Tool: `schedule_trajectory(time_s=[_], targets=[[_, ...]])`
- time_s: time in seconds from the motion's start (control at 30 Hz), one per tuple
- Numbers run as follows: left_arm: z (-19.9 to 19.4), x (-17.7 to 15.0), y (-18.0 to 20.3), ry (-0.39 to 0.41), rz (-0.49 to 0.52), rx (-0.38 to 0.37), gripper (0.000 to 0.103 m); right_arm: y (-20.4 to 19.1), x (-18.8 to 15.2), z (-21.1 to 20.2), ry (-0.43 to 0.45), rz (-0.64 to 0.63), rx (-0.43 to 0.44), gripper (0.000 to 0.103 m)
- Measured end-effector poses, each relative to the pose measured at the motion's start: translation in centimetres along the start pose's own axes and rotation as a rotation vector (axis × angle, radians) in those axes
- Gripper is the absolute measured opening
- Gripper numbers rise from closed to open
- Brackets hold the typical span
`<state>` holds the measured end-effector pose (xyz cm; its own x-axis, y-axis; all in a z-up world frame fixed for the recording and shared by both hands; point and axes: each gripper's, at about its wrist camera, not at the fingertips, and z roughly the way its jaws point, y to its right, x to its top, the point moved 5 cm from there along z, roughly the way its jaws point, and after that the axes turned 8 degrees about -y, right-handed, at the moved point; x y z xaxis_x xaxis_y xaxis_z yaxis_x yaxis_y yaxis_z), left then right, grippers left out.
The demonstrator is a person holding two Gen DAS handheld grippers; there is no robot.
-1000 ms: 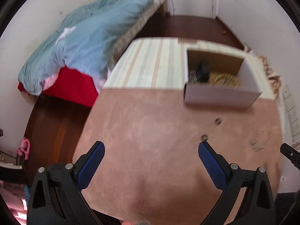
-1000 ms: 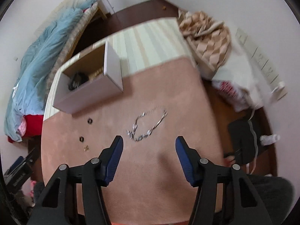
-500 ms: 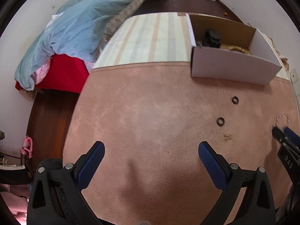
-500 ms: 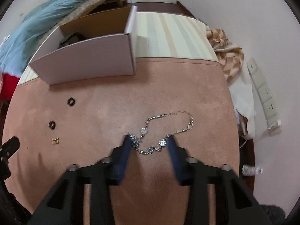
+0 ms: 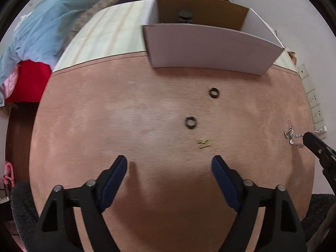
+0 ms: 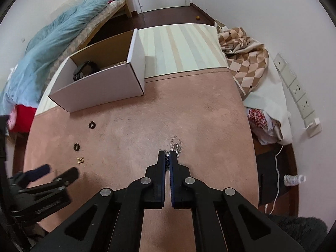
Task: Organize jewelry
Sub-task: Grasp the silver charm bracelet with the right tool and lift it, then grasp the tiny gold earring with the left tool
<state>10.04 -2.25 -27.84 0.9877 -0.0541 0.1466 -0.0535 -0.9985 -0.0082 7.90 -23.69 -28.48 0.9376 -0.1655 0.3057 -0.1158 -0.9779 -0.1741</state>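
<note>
**Right hand-held gripper pinches the silver chain; left one narrows over bare tabletop**

Left wrist view: the left hand-held gripper (image 5: 169,164) points steeply down at the pink tabletop (image 5: 117,113). Its 2 blue-padded fingers (image 5: 117,169) stand well apart and are closing, with nothing between them. Just ahead of the right-side finger lies a small gold piece (image 5: 203,143). Beyond it sit 2 dark rings, the nearer ring (image 5: 190,122) and the farther ring (image 5: 214,93), apart from each other. Farther back stands an open white cardboard box (image 5: 210,49) with a dark item (image 5: 184,16) inside; its other contents cannot be made out. At the right edge the tip of the right hand-held gripper (image 5: 309,138) touches a bunched silver chain (image 5: 290,133).

Right wrist view: the right hand-held gripper (image 6: 167,154) has its fingers pressed together on the silver chain (image 6: 176,141), which is clamped between the pads; a loop of links lies on the tabletop (image 6: 189,105) just past the tips. To the left lie the 2 rings (image 6: 92,124) and (image 6: 76,147), with the gold piece (image 6: 80,160) nearest the left hand-held gripper (image 6: 58,171), which shows blurred at the lower left. The box (image 6: 100,84) stands behind them, at the seam where the pink surface meets a striped cloth (image 6: 180,48).
</note>
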Motion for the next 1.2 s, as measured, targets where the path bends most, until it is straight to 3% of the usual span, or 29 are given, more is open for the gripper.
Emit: schedule_trajectory(time_s=[0.1,0.2,0.33,0.5,0.57,0.6,0.93,1.2], targets=[[0.2,0.3,1.0,0.015,0.023,0.007,0.078,0.8,-0.2,-0.3,0.003,0.021,0.008,0.004],[0.3,0.5,1.8,0.02,0.042,0.005,0.062,1.2,-0.4,-0.5,0.001,0.033,0.016,0.003],[0.2,1.0,2.4,0.028,0.052,0.005,0.06,1.5,-0.7,-0.5,-0.002,0.036,0.014,0.004],[-0.1,1.0,3.4,0.042,0.069,-0.025,0.032,1.8,-0.8,-0.4,-0.005,0.045,0.015,0.004],[-0.2,1.0,3.7,0.047,0.079,-0.03,0.013,1.7,-0.7,-0.4,-0.003,0.046,0.015,0.004],[-0.3,0.9,3.8,0.048,0.081,-0.036,0.011,1.7,-0.7,-0.5,-0.002,0.045,0.015,0.004],[-1.7,1.0,3.7,0.079,0.092,-0.071,0.01,0.9,-0.2,-2.3,0.028,0.034,0.05,0.004],[-6.6,1.9,2.9,0.123,0.09,-0.156,0.01,-0.6,2.0,-6.6,0.086,0.021,0.149,0.004]])
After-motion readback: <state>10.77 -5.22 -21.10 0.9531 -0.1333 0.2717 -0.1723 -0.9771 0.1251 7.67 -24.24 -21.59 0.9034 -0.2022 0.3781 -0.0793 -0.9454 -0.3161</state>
